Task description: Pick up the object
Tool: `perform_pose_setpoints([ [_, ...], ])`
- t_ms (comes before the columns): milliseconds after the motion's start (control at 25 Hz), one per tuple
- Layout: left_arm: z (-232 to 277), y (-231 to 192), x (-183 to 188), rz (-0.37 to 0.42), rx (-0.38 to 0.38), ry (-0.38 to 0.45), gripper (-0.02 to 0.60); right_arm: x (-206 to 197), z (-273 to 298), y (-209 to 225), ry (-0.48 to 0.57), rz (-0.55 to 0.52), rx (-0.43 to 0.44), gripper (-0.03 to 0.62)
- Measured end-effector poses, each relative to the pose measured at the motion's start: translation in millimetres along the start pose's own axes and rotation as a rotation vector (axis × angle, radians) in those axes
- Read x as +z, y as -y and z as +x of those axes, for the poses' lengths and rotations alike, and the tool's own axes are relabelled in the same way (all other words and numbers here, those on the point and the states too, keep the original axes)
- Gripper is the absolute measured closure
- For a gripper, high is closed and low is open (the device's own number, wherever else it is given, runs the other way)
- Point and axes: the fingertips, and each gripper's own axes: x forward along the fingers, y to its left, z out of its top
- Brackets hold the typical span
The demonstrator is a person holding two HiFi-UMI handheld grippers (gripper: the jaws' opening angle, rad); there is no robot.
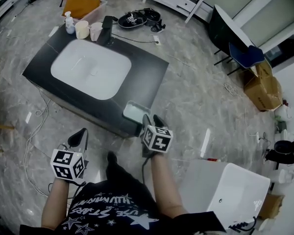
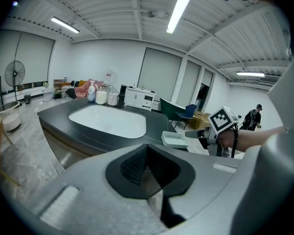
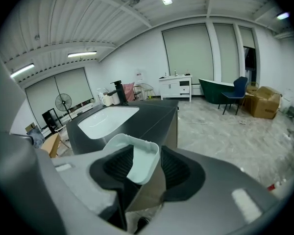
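A small white tray [image 1: 134,112] rests at the near right corner of the black counter [image 1: 152,72], partly over its edge. My right gripper [image 1: 149,123] reaches it from the front. In the right gripper view the tray [image 3: 139,163] fills the gap between the two ribbed pads [image 3: 175,169], and the gripper [image 3: 144,166] is shut on its near end. My left gripper [image 1: 80,136] hangs low over the floor, left of the person's body. It is shut with nothing in it, its pads [image 2: 132,165] meeting in a V. The left gripper view shows the tray [image 2: 175,139] ahead.
A white basin [image 1: 90,68] is sunk into the counter. A soap bottle and cups [image 1: 82,28] and a black faucet [image 1: 108,24] stand at its far edge. A white tub [image 1: 235,195] sits at lower right. Cables [image 1: 36,126], cardboard boxes [image 1: 262,87] and a blue chair [image 1: 245,55] are on the floor.
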Motion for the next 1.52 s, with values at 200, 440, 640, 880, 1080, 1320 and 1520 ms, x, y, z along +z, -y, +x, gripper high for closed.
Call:
perform_pose_setpoints([
  [200,24.8,-1.1,3.9,-0.001,-0.014,-0.023,0.574,-8.1,23.2,6.3,-0.061,0.025,-0.017,0.425],
  [440,38.5,-2.9,-1.1,-0.02,-0.013,-0.05,0.574,-15.0,38.6,12.1,-0.126,0.033,-0.043,0.475],
  [640,43.4,-6.8,-2.8,-0.031,-0.009,-0.054,0.574,-16.3,42.3,17.8,-0.142,0.032,-0.096,0.537],
  [880,37.1,-8.7,-5.4,-0.041,-0.003,-0.048,0.574,-15.6,38.7,15.4,-0.143,0.021,-0.11,0.572],
  [1080,28.8,-9.3,-3.5,-0.042,-0.001,-0.032,0.574,-8.2,28.7,14.5,-0.119,0.018,-0.111,0.572],
  [1320,6.9,-9.5,6.6,-0.024,0.001,0.024,0.574,9.4,3.4,8.0,-0.056,0.015,-0.107,0.572],
  [1520,-25.2,-9.5,13.1,-0.018,0.019,0.078,0.574,24.2,-26.2,-8.5,0.002,-0.004,-0.083,0.572],
])
